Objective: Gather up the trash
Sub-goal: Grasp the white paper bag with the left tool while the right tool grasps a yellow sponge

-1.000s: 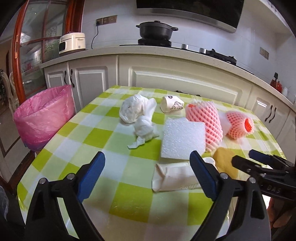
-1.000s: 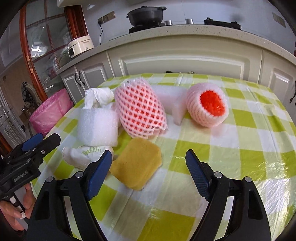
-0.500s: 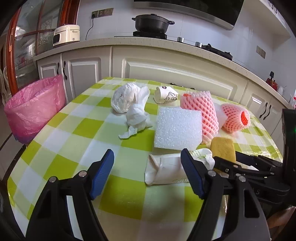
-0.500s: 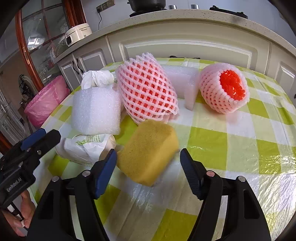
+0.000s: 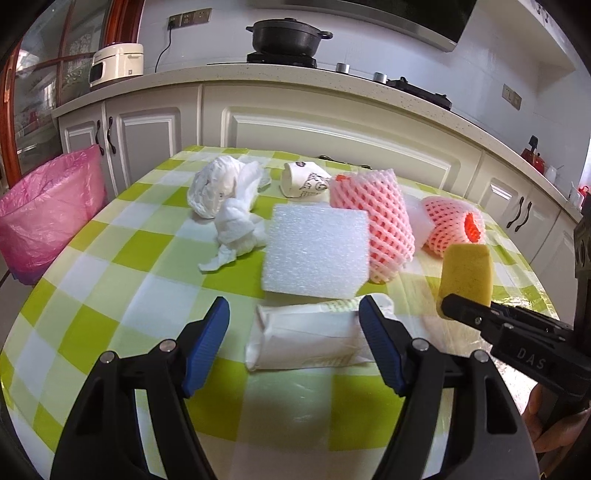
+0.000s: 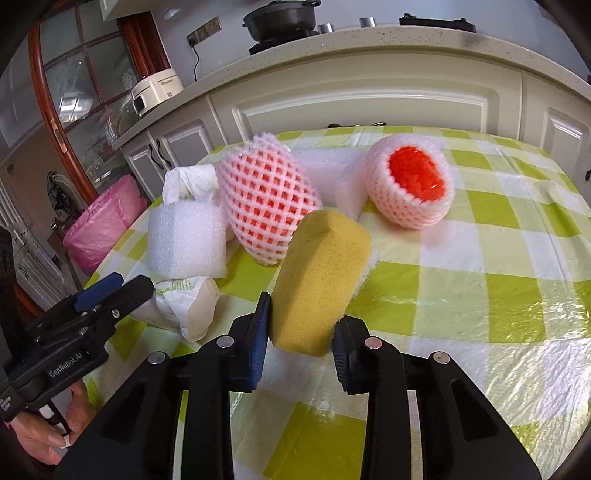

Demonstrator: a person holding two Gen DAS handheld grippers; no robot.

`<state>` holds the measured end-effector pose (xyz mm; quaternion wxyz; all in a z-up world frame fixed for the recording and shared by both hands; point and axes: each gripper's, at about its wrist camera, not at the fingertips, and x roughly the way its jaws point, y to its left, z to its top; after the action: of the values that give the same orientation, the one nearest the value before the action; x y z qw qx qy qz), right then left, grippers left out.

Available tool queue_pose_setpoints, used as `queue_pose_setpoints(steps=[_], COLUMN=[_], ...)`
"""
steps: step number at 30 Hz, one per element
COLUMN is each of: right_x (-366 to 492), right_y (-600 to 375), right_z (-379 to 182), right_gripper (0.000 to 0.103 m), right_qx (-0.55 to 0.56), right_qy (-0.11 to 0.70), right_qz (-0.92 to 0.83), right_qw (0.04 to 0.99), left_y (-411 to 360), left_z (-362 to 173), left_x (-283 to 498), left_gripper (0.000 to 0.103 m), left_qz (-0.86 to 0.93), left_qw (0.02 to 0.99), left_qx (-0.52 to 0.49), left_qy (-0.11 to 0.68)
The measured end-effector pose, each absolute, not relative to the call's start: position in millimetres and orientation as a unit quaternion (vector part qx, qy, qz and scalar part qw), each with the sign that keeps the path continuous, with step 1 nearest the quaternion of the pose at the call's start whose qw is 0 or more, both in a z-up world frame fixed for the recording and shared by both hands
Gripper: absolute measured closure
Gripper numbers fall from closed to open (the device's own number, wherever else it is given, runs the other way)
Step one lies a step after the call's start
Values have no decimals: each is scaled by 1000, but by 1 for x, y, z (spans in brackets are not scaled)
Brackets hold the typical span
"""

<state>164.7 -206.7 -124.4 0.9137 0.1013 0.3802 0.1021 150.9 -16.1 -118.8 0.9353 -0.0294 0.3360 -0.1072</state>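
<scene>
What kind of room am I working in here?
A home kitchen, most likely: a black pot on a stove, a rice cooker on the counter, white cabinets beyond the checked table.

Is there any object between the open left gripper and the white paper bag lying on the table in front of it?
Nothing visible. The left gripper is open and the white paper bag lies directly between and ahead of its fingertips.

On the table (image 5: 122,295): foam sheet (image 5: 316,251) at centre, crumpled paper bag (image 5: 306,338) towards the near edge, tissue wad (image 5: 229,199) left, paper cup (image 5: 301,179) behind, two fruit nets (image 5: 373,218) right. Bin bag (image 5: 44,214) stands off the left edge.
</scene>
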Motion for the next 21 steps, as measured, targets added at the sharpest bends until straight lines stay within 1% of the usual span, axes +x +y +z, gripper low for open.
queue_pose_setpoints(steps=[3, 7, 14, 16, 17, 18, 21], right_x=[163, 160, 156, 155, 155, 155, 156], right_y=[-211, -213, -224, -225, -225, -224, -220], right_z=[-122, -121, -120, -120, -119, -119, -120], right_gripper=[72, 72, 72, 72, 72, 72, 72], right_qx=[106, 109, 118, 120, 120, 120, 117], right_qy=[376, 373, 367, 366, 365, 365, 366], right_qz=[101, 102, 98, 99, 99, 99, 103], right_qw=[915, 916, 917, 918, 918, 918, 917], left_y=[-28, -40, -56, -58, -60, -61, -59], left_z=[-120, -122, -131, -130, -129, -130, -131], left_x=[147, 145, 153, 152, 151, 150, 149], left_gripper=[31, 22, 20, 26, 32, 61, 63], left_qz=[-117, -116, -113, -116, -117, -125, -138], left_qw=[936, 938, 935, 936, 937, 936, 931], left_qx=[-15, 0, 24, 31, 39, 48, 45], left_qy=[333, 327, 336, 332, 328, 327, 334])
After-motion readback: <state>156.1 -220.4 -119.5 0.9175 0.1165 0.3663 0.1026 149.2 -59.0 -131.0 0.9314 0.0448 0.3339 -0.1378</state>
